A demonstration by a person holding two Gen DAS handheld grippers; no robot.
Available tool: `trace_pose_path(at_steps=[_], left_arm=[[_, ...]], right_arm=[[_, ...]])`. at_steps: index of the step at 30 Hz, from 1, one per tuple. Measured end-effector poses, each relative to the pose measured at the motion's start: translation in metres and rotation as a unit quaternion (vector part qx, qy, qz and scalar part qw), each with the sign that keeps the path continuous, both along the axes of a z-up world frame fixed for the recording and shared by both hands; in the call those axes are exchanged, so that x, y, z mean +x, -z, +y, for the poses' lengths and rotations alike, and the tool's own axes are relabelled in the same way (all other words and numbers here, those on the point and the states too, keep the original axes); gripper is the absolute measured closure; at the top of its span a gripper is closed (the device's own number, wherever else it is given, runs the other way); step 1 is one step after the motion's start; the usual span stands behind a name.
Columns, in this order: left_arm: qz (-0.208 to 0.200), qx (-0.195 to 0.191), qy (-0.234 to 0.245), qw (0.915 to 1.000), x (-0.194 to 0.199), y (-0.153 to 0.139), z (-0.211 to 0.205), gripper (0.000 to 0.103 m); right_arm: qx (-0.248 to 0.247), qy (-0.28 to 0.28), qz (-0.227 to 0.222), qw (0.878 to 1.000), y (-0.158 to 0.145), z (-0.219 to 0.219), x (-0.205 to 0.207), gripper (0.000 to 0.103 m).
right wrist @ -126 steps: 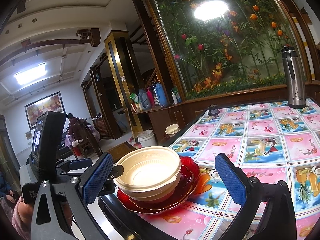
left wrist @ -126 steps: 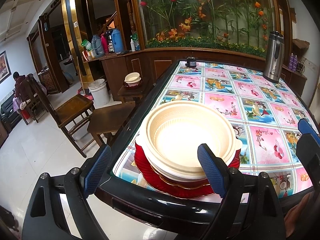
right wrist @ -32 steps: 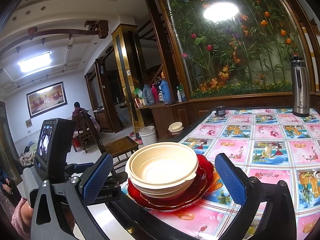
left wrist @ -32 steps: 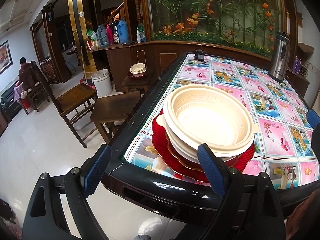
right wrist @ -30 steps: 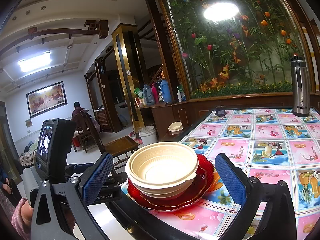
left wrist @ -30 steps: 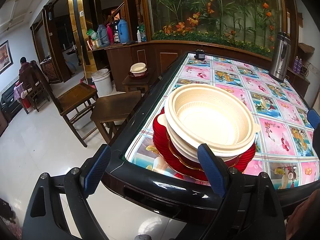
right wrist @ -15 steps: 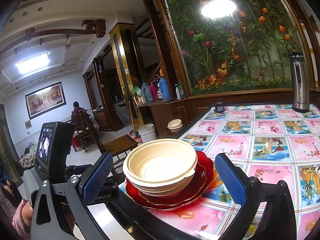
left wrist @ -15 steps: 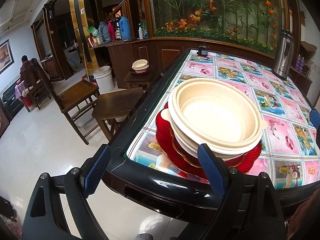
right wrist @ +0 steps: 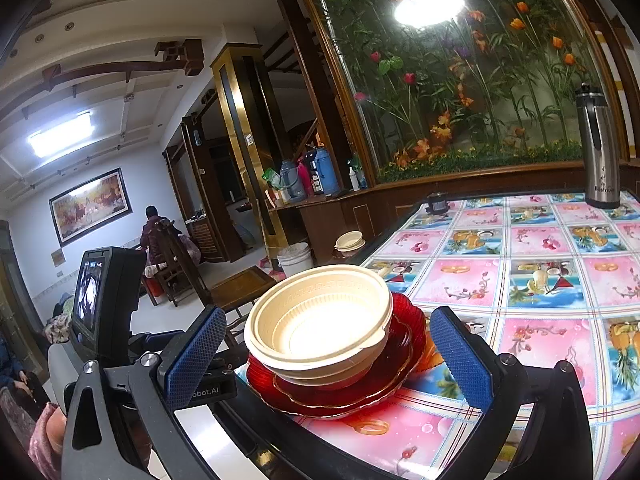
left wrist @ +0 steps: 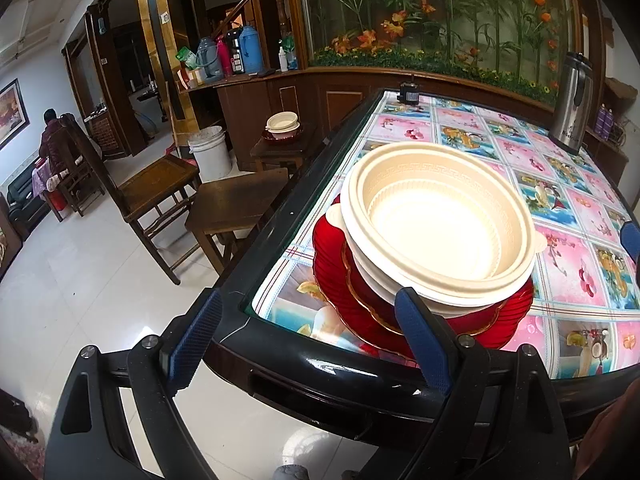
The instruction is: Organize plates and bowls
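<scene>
Cream plastic bowls on red glass plates lay ahead between the wide-open, empty right gripper; the left gripper, likewise open and empty, sat offset leftward.

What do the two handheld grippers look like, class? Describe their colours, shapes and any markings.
Both the left gripper and the right gripper have glossy black frames with silver screws and two fingers tipped with blue, cross-hatched pads. In the right wrist view, the left gripper carries a small screen, white lettering ending "obot.AI", and a pink sleeve shows below.
</scene>
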State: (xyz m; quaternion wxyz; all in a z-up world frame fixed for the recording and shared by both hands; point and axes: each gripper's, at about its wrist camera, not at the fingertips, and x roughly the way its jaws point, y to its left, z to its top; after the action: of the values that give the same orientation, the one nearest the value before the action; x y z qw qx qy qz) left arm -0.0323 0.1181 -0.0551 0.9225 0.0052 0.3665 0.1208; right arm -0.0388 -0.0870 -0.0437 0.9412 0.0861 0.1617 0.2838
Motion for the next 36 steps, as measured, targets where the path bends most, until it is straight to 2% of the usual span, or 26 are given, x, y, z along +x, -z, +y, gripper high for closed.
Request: trace_pose_path(at_steps=[16, 24, 36], left_arm=[[0.015, 0.011, 0.010, 0.9998, 0.007, 0.005, -0.013, 0.014], [0.007, 0.019, 0.006, 0.9998, 0.000, -0.002, -0.018, 0.014], [-0.028, 0.037, 0.016, 0.9988, -0.021, -0.028, -0.033, 0.014]], right_arm=[[0.014, 0.003, 0.018, 1.000, 0.009, -0.009, 0.010, 0.000], [0.029, 0.005, 0.027, 0.999, 0.008, -0.016, 0.011, 0.000], [0.038, 0.003, 0.001, 0.999, -0.008, -0.023, -0.010, 0.000]])
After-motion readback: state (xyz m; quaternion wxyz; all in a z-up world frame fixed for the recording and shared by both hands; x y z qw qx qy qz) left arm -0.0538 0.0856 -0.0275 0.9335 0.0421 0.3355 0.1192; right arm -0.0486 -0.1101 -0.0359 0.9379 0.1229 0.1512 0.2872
